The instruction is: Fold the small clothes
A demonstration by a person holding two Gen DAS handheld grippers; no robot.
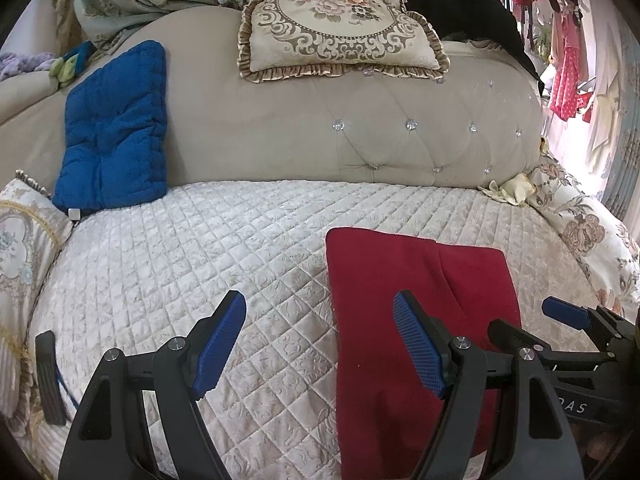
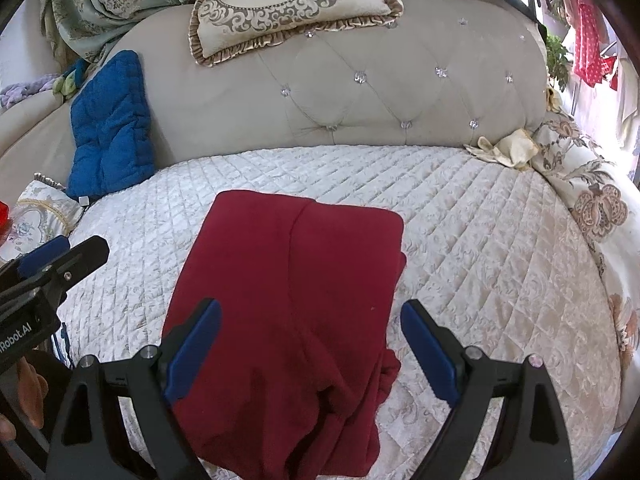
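Note:
A dark red garment lies folded lengthwise into a long strip on the white quilted seat cover. My left gripper is open, with its right finger over the garment's left edge and its left finger over bare quilt. My right gripper is open and straddles the near part of the garment, nothing pinched between its blue pads. The right gripper's tip shows at the right edge of the left wrist view. At the left edge of the right wrist view the left gripper appears.
A blue quilted cushion leans on the tufted beige backrest at the left. An ornate frilled pillow sits atop the backrest. A floral cushion and a cream cloth lie at the right end. Clothes hang at the far right.

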